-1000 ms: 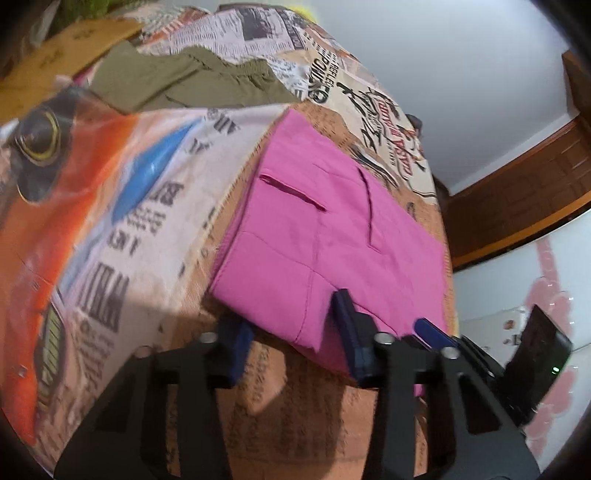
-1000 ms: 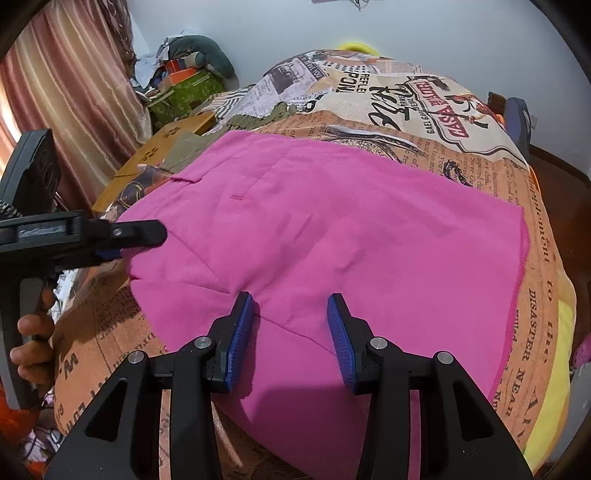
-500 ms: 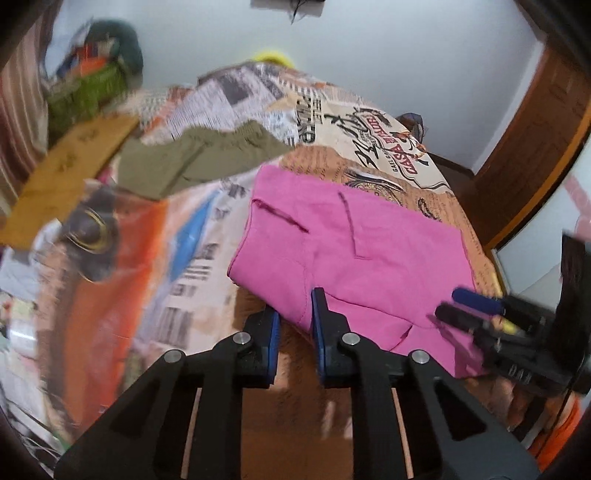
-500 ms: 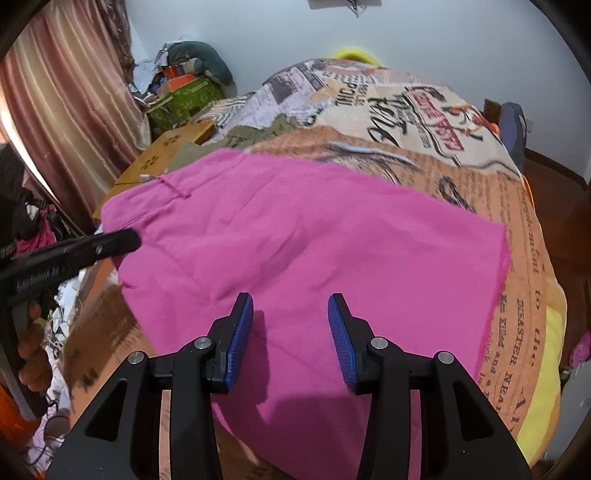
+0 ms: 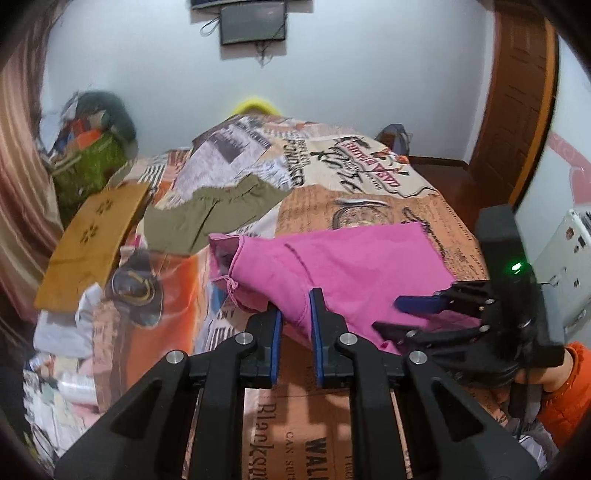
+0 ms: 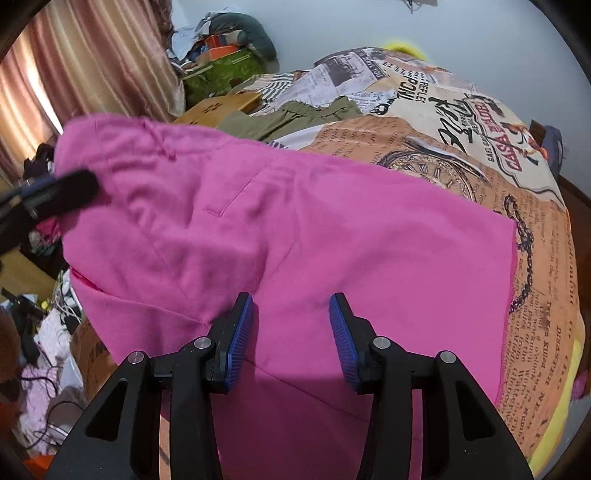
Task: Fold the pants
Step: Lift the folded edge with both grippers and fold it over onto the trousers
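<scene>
Across the bed [image 5: 369, 199], a newspaper-print bedspread [image 5: 436, 218] in orange, cream and grey is being shown spread wide, with pale walls [image 5: 369, 74] behind it and a dark screen [image 5: 253, 22] mounted high on the far wall. Striped pinkish curtains [image 6: 85, 62] are being seen at the left side of the room, and a wooden door [image 5: 517, 96] at the right. Past the bed's far left corner, clutter is being held in a green basket [image 5: 86, 166], though its contents are too blurred to be named. A flat cardboard piece [image 5: 92, 240] is lying along the bed's left edge, and olive-green trousers [image 5: 218, 214] are lying beside it, farther back.

Toward the near edge of the bed, the pink pants [image 6: 332, 240] are being kept, mostly flat, with their left end raised off the bedspread. That raised edge is being pinched by the left gripper [image 5: 295, 321], whose jaws are clamped together on the pink cloth. The right gripper [image 6: 291, 339] is being held over the near edge of the pants with its jaws apart and opening; pink cloth lies beneath the gap but is not being pressed by the pads. An orange sleeve [image 5: 561, 391] is being seen behind the right gripper.
</scene>
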Demonstrator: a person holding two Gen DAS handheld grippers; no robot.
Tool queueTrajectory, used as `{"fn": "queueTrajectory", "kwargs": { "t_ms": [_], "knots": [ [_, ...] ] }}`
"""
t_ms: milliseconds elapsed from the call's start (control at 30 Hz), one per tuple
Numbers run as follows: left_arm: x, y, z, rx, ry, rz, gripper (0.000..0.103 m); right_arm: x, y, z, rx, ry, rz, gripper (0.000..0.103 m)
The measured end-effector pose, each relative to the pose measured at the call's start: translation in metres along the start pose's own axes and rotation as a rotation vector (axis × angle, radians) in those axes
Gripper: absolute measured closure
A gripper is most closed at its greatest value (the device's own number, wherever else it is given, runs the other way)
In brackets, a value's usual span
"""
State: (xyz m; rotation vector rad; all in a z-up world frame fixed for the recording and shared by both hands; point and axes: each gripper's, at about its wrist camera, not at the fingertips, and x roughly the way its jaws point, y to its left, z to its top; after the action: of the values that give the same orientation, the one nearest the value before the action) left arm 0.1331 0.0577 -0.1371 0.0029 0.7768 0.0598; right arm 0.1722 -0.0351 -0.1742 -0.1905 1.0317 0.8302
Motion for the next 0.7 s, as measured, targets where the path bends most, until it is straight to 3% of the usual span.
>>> {"fn": "queueTrajectory", "kwargs": {
  "t_ms": [67,233,333,533,700],
  "knots": [
    [-0.003,-0.011,0.004,0.037,-0.02,0.001,0.09,0.0,-0.002,-0.001,0.006,0.002,0.011,0.061],
    [-0.006,-0.044,0.021,0.127,-0.056,-0.077,0.09,-0.001,-0.007,-0.004,0.035,-0.004,0.059,0.061],
    [0.001,-0.057,0.029,0.144,-0.029,-0.154,0.091,-0.003,-0.008,-0.006,0.044,-0.014,0.071,0.061],
    [0.011,-0.069,0.036,0.157,-0.002,-0.186,0.091,-0.021,-0.023,-0.019,0.144,-0.065,0.103,0.062],
    [0.016,-0.076,0.033,0.192,0.009,-0.176,0.091,-0.053,-0.043,-0.034,0.176,-0.12,-0.006,0.062]
  ]
}}
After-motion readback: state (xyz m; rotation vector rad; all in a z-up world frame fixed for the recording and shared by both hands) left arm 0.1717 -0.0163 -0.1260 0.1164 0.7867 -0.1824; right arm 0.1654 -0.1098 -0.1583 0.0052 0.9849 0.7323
